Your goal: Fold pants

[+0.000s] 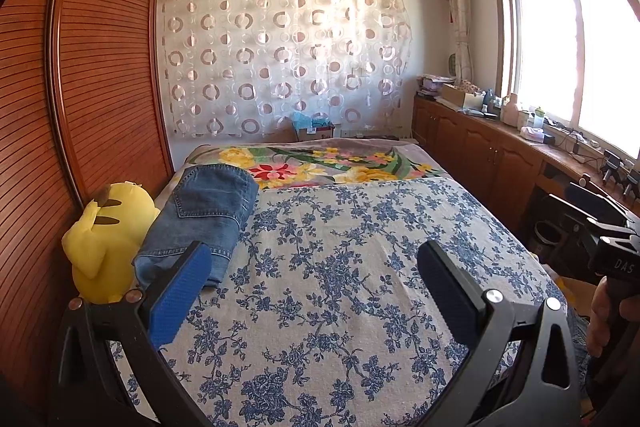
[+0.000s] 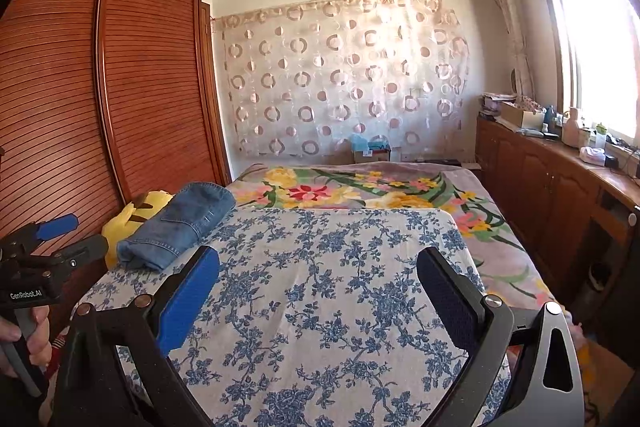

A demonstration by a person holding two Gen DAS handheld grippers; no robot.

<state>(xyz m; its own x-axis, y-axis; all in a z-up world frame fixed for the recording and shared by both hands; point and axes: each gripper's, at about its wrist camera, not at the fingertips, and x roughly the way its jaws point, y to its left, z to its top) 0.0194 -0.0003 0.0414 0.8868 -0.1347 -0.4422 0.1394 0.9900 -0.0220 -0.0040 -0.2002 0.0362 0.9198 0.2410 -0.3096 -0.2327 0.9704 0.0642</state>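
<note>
Here, folded jeans (image 1: pixel 200 219) at left of frame on the bed (image 1: pixel 340 267), touching a yellow plush (image 1: pixel 104 239). Left gripper (image 1: pixel 316 291) and right gripper (image 2: pixel 318 295): jaws wide, holding nothing.

The bed (image 1: pixel 500 223) wears a blue-flowered sheet (image 1: pixel 340 267). Folded jeans (image 1: pixel 204 219) and a yellow plush toy (image 1: pixel 108 239) lie at its left edge. A floral blanket (image 1: pixel 320 163) lies beyond.

On my left gripper (image 2: pixel 56 243), seen from the right wrist, white lettering on the black body reads "GenRobot.AI". From the left wrist, my right gripper (image 1: pixel 612 227) shows "DAS" before the edge cuts it off.
</note>
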